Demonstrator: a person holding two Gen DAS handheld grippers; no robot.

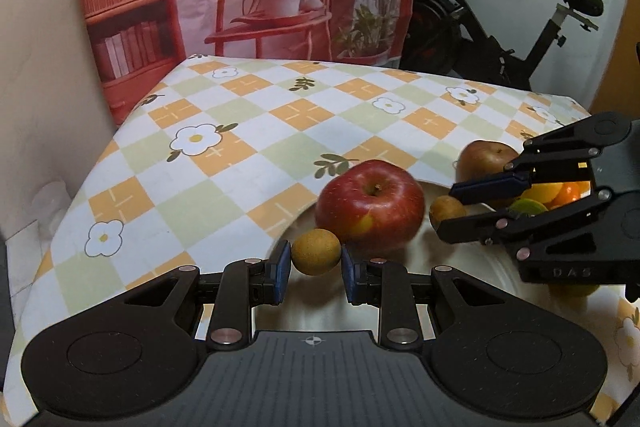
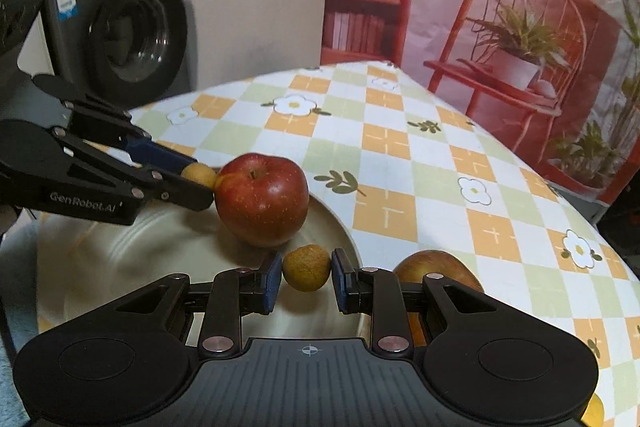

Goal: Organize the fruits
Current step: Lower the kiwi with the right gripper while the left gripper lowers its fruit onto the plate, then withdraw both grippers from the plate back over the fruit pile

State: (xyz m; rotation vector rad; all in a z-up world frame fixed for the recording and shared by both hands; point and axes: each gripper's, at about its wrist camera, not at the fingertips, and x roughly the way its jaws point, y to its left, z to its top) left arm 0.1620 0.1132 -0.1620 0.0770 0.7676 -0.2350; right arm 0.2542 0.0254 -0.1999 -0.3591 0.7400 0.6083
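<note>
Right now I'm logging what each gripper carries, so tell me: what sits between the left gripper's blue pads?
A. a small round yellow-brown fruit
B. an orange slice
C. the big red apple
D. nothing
A: in the left wrist view the left gripper is shut on a small yellow-brown fruit, with the big red apple lying free behind it on the plate.

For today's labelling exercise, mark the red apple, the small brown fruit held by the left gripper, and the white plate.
red apple (image 1: 370, 205): left wrist view, middle of its skin.
small brown fruit (image 1: 316, 251): left wrist view, centre, between the fingers.
white plate (image 2: 140, 259): right wrist view, bare inner surface.
</note>
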